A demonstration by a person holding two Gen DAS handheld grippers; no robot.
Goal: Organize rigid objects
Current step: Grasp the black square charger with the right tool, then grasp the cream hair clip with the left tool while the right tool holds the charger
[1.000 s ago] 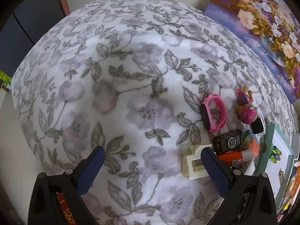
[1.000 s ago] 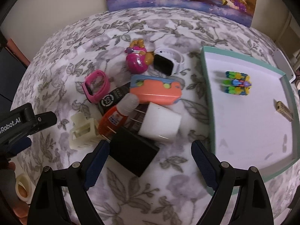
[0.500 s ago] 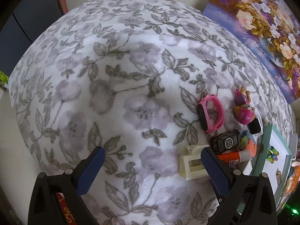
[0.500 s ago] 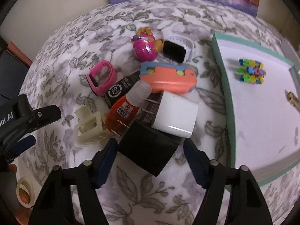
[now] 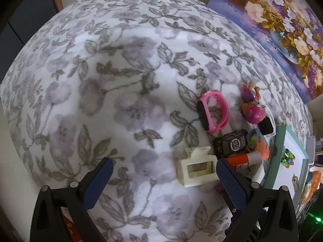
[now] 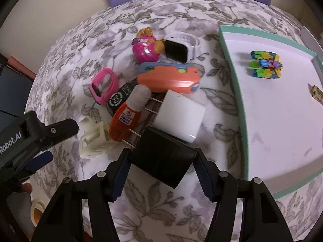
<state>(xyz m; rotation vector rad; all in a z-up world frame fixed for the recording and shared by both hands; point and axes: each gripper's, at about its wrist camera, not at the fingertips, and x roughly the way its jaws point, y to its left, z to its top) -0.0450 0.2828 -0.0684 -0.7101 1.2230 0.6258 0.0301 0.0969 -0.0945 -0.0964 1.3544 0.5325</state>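
A pile of small rigid items lies on the floral cloth. My right gripper (image 6: 161,161) is shut on the black charger (image 6: 163,153), a pad pressed against each side. Behind it lie a white charger (image 6: 179,117), an orange glue bottle (image 6: 125,119), a cream hair clip (image 6: 92,141), a pink wristband (image 6: 103,86), an orange-and-blue case (image 6: 167,78), a pink toy (image 6: 145,48) and a white smartwatch (image 6: 177,48). My left gripper (image 5: 163,173) hangs open over bare cloth, with the hair clip (image 5: 195,165) just inside its right finger.
A teal-rimmed white tray (image 6: 242,121) stands to the right and holds a colourful toy (image 6: 265,64) and a small brown piece (image 6: 317,92). A flower painting (image 5: 282,20) leans at the back. A tape roll (image 6: 37,209) lies below the cloth's left edge.
My right gripper moved forward and down onto the pile, and its fingers narrowed from wide open until they closed on the black charger. The left gripper drifted slightly.
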